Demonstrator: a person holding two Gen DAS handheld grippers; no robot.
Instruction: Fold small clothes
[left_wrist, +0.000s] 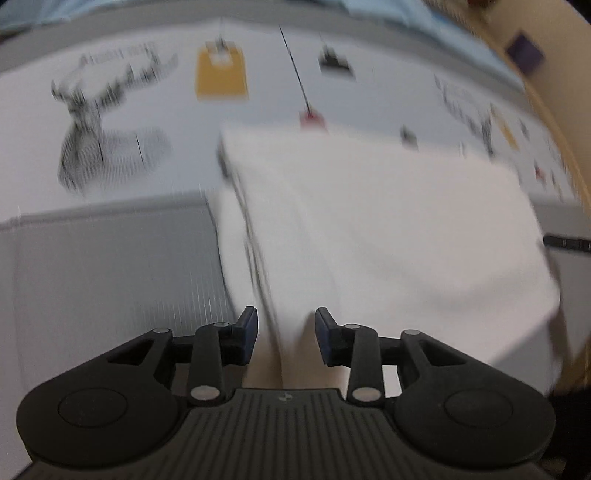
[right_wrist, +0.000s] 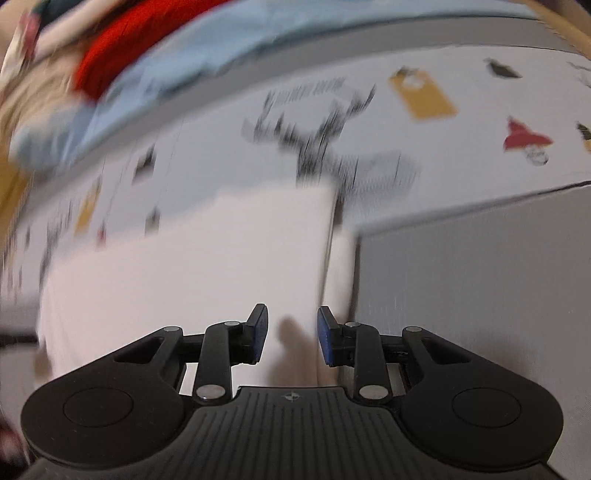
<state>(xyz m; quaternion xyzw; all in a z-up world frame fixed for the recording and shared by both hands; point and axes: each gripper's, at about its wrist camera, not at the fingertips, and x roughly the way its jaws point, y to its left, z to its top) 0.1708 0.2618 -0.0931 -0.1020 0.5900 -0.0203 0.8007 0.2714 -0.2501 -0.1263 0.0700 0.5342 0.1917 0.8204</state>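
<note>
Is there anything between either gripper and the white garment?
Nothing visible. The left gripper and the right gripper are both open right over the near edge of the white garment, with only cloth showing in each gap. The pictures are blurred, so whether the pads touch it is unclear.

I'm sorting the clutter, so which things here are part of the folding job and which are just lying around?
For the job: white garment, left gripper, right gripper, both with open jaws.

Lying about: printed tablecloth, grey board, pale blue cloth, red cloth.
</note>
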